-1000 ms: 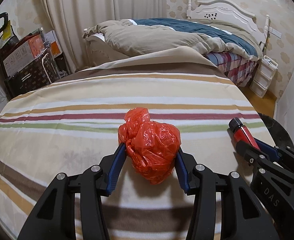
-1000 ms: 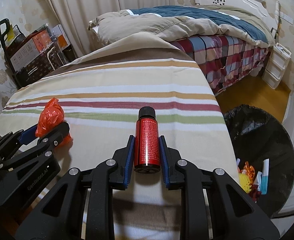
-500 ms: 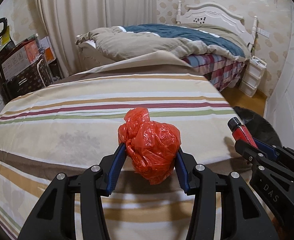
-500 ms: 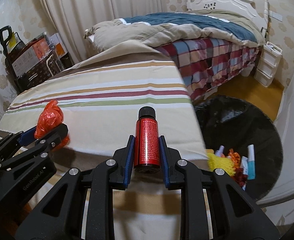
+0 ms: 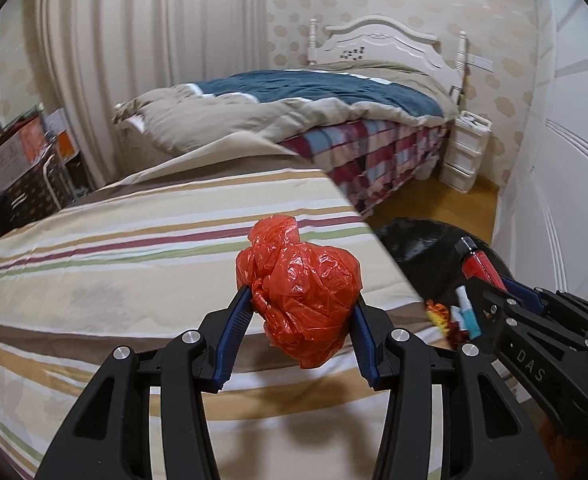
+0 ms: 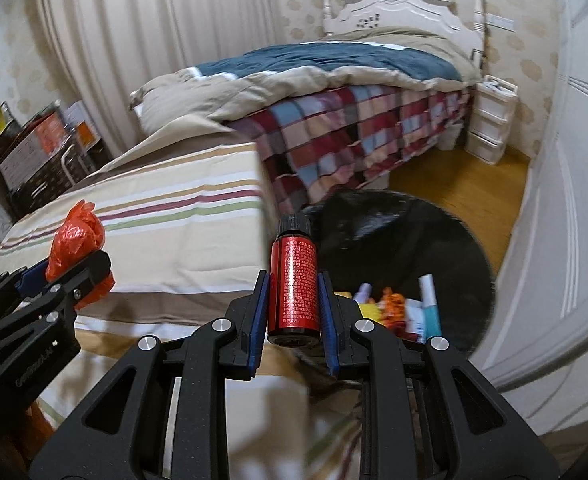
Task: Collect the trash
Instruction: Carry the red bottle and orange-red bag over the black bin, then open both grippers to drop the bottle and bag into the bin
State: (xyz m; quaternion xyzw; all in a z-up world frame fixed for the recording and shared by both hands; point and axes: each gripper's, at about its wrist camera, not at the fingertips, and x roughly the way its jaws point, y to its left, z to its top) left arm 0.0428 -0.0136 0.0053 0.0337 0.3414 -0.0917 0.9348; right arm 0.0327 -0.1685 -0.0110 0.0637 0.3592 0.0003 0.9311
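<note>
Both pieces of trash are off the striped bedcover [image 5: 142, 248] and headed for the black trash bag [image 6: 409, 236] on the floor beside it. To finish cleanly, each load should be carried fully over the bag's mouth (already holding wrappers and small tubes) before the jaws part, so nothing lands on the rim. The left gripper [image 5: 299, 320] is partly open, its blue pads pressed into the crumpled red plastic bag [image 5: 299, 292]. The right gripper [image 6: 293, 304] is nearly closed, clamping the small red bottle [image 6: 293, 280] upright by its sides, just short of the bag's opening.
</note>
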